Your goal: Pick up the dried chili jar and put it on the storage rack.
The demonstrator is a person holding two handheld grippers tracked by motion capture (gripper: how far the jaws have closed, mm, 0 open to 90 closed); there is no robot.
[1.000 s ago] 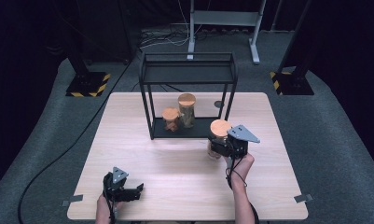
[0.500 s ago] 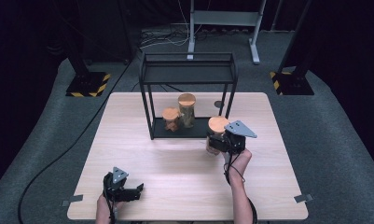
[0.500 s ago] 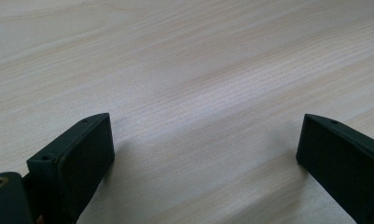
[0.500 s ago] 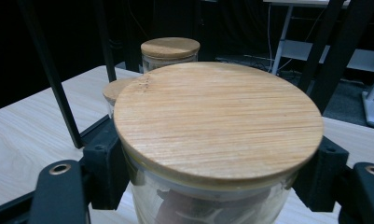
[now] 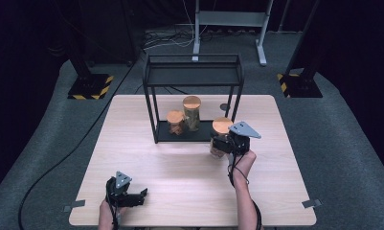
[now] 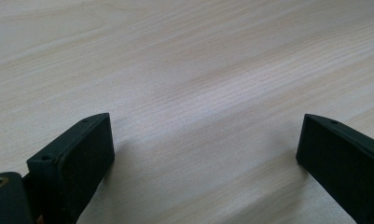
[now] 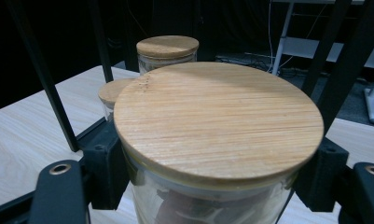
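Yellow-black striped stand bases [image 5: 90, 86]

Both grippers black, left gripper [image 5: 142, 193] and right gripper [image 5: 215, 143] each topped by a grey three-cornered plate with small holes, blocky matte jaws with screw holes, brass-ringed eyelets on the arms, black cable trailing along bare forearms.

Right tool [image 5: 224, 142] grips a wood-lidded jar [image 5: 221, 135] at the black rack's [image 5: 193, 76] front right corner. Two jars [image 5: 185, 117] stand inside the rack. Left tool [image 5: 132, 196] rests on bench [image 5: 180, 163], well apart from the rack.
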